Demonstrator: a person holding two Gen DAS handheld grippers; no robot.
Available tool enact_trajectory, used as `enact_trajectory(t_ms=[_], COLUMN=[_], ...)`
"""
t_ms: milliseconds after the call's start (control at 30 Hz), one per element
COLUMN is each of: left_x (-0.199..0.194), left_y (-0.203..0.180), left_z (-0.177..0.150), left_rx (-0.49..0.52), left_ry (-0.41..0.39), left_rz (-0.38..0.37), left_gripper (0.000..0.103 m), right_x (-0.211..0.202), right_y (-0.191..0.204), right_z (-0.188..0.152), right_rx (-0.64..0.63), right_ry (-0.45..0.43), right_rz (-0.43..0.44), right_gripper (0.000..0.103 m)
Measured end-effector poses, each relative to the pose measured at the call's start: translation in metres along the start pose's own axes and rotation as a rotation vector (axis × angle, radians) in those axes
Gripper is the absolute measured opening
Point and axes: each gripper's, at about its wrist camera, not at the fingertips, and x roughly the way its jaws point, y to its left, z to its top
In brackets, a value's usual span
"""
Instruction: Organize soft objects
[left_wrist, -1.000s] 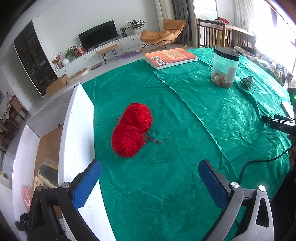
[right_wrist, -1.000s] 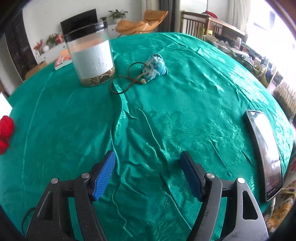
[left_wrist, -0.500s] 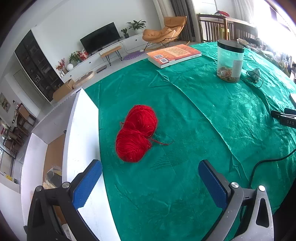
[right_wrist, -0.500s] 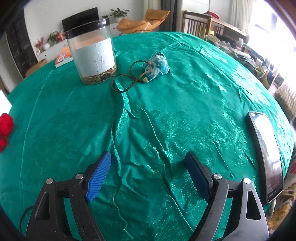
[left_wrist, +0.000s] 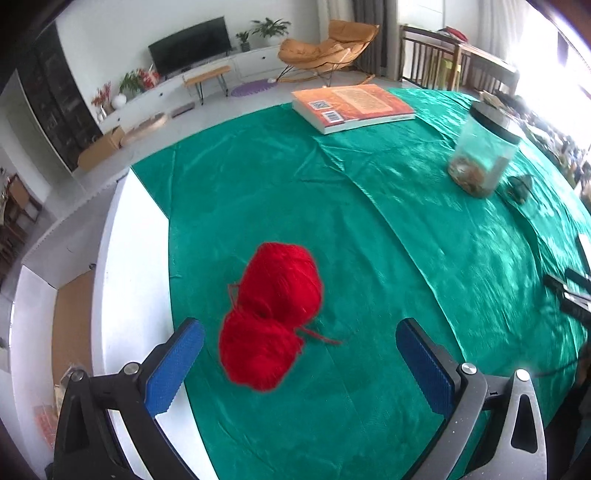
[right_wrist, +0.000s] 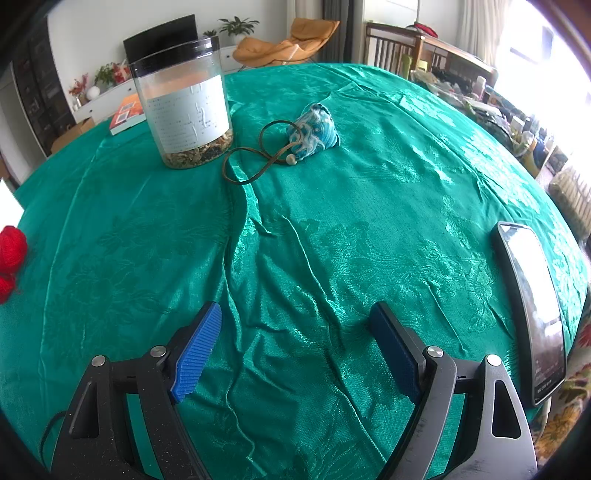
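Two red yarn balls (left_wrist: 273, 314) lie side by side on the green tablecloth (left_wrist: 369, 229), close in front of my left gripper (left_wrist: 299, 365), which is open and empty with the nearer ball just reaching in between its blue pads. The yarn also shows at the left edge of the right wrist view (right_wrist: 11, 254). A small blue cloth pouch (right_wrist: 314, 133) with a brown cord (right_wrist: 255, 162) lies far ahead of my right gripper (right_wrist: 295, 350), which is open and empty over bare cloth.
A clear jar with a black lid (right_wrist: 184, 107) stands left of the pouch. An orange book (left_wrist: 351, 105) lies at the far table edge. A phone (right_wrist: 532, 306) lies at the right. A white box wall (left_wrist: 129, 258) borders the table's left side.
My left gripper has moved forward toward the red yarn, which now sits nearer its pads. My right gripper has edged forward toward the pouch and jar.
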Motion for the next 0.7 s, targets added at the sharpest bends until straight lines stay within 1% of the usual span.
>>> enact_trajectory(t_ms=[67, 133, 200, 267, 300, 333, 367, 400, 433, 467, 533, 567, 633, 700], left_x=[0.018, 0.036, 0.050, 0.062, 0.066, 0.069, 0.068, 0.065, 0.061, 0.059, 0.055, 0.052, 0.048, 0.048], left_y=[0.004, 0.004, 0.004, 0.007, 0.009, 0.009, 0.010, 0.010, 0.010, 0.011, 0.009, 0.005, -0.010, -0.024], left_z=[0.004, 0.005, 0.004, 0.003, 0.001, -0.003, -0.005, -0.007, -0.008, -0.008, -0.007, -0.005, -0.001, 0.005], left_rx=[-0.010, -0.004, -0.006, -0.033, -0.052, -0.075, -0.083, -0.084, -0.092, -0.115, -0.161, -0.165, -0.161, -0.168], left_ry=[0.042, 0.078, 0.098, 0.121, 0.134, 0.142, 0.135, 0.113, 0.093, 0.088, 0.078, 0.066, 0.042, 0.026], left_rz=[-0.013, -0.006, 0.004, 0.001, -0.013, -0.014, 0.006, 0.031, 0.015, -0.022, -0.097, -0.112, -0.142, -0.174], left_gripper=[0.103, 0.103, 0.103, 0.102, 0.099, 0.086, 0.067, 0.056, 0.047, 0.045, 0.044, 0.044, 0.044, 0.044], right_x=[0.000, 0.000, 0.000, 0.000, 0.000, 0.000, 0.000, -0.001, -0.002, -0.003, -0.002, 0.002, 0.011, 0.017], right_y=[0.000, 0.000, 0.000, 0.000, 0.000, -0.001, -0.002, -0.005, -0.012, -0.019, -0.038, -0.044, -0.048, -0.048], right_z=[0.000, 0.000, 0.000, 0.000, 0.000, 0.000, 0.001, 0.001, 0.001, 0.002, 0.007, 0.013, 0.034, 0.057], right_rx=[0.000, 0.000, 0.000, 0.000, 0.001, 0.004, 0.011, 0.026, 0.062, 0.095, 0.209, 0.242, 0.249, 0.251], right_ry=[0.000, 0.000, 0.000, 0.000, -0.001, -0.002, -0.004, -0.009, -0.022, -0.034, -0.074, -0.074, -0.066, -0.092], right_rz=[0.000, 0.000, 0.000, 0.001, 0.001, 0.005, 0.013, 0.031, 0.064, 0.087, 0.140, 0.151, 0.172, 0.200], right_gripper=[0.085, 0.085, 0.085, 0.085, 0.085, 0.085, 0.085, 0.085, 0.084, 0.084, 0.084, 0.084, 0.083, 0.082])
